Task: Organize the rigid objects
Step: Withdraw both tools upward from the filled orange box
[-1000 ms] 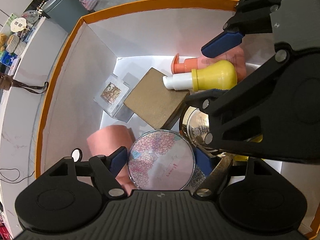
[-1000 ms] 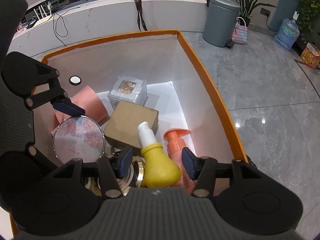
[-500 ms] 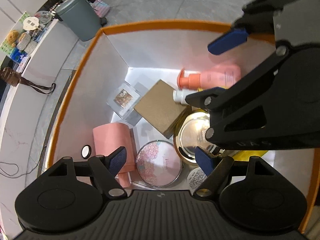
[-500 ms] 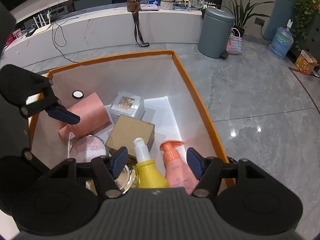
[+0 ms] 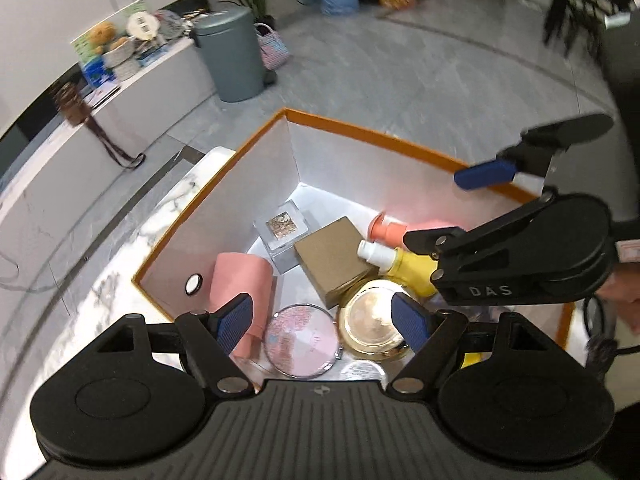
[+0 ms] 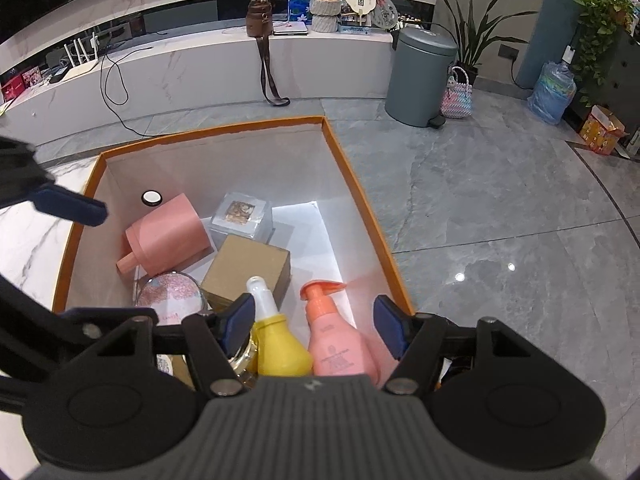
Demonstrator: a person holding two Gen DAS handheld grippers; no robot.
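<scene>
On my left wrist view, the left gripper point(image 5: 324, 322) hangs above the box point(image 5: 384, 136) with jaws spread and nothing in them. Below lie a pink cup point(image 5: 244, 280), floral compact point(image 5: 302, 340), gold lid point(image 5: 372, 322), brown carton point(image 5: 334, 260) and clear cube point(image 5: 282, 228). The right gripper point(image 5: 452, 208) crosses at the right.

On my right wrist view, the right gripper point(image 6: 314, 326) is also spread, empty, over the yellow bottle point(image 6: 282, 350) and pink pump bottle point(image 6: 338, 344), which lie side by side. The box sits on the marble tabletop point(image 6: 30, 244).
</scene>
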